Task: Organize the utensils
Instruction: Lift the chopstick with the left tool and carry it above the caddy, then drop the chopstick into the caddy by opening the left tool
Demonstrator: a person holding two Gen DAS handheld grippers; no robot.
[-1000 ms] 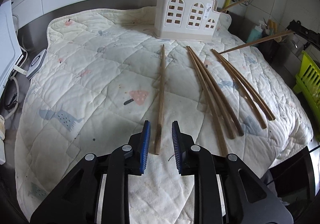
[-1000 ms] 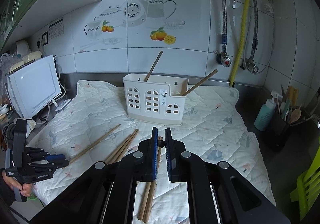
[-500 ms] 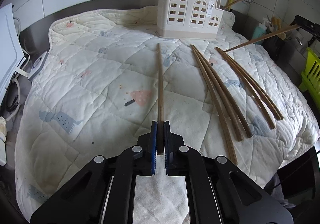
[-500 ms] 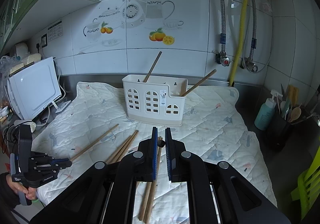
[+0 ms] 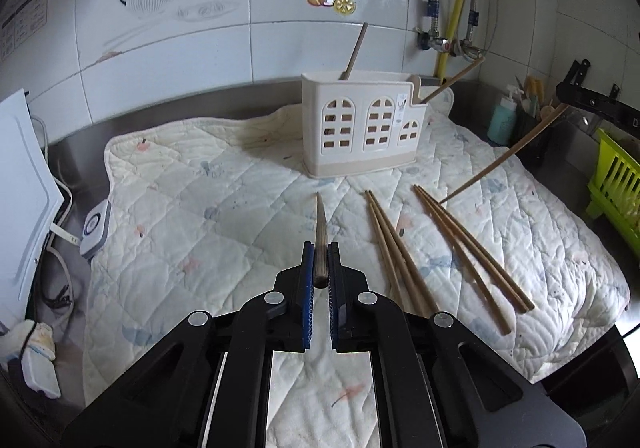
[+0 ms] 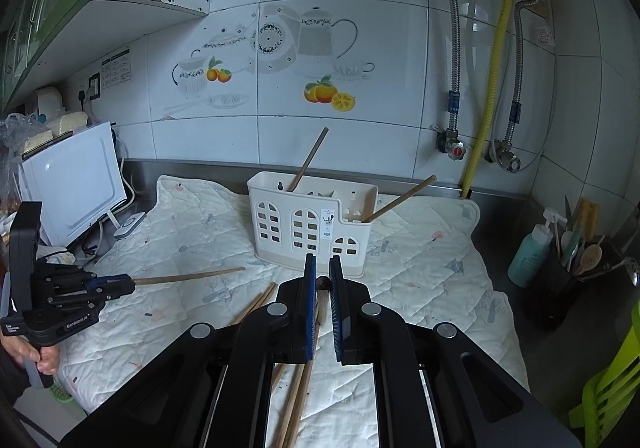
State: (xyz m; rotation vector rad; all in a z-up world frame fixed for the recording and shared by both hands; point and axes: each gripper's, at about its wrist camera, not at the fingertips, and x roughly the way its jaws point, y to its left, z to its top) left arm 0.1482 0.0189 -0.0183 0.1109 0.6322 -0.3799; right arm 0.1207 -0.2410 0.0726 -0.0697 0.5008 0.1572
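My left gripper (image 5: 320, 264) is shut on one end of a wooden chopstick (image 5: 321, 226) and holds it lifted off the quilt, pointing at the white utensil caddy (image 5: 362, 128). The same gripper (image 6: 120, 284) and chopstick (image 6: 188, 276) show in the right wrist view. My right gripper (image 6: 322, 280) is shut on the end of another chopstick (image 6: 323, 284), which angles down toward the quilt (image 5: 500, 162). Several loose chopsticks (image 5: 400, 260) lie on the quilt. The caddy (image 6: 312, 224) holds two chopsticks.
A white quilted mat (image 5: 200, 208) covers the steel counter. A white appliance (image 6: 76, 184) stands at the left. A teal bottle (image 6: 532, 252) and a dark utensil pot (image 6: 568, 280) stand at the right. A lime rack (image 5: 616, 184) sits far right.
My left gripper closed on the chopstick's end and lifted it off the quilt, tilting up toward the caddy. My right gripper has held its chopstick almost still.
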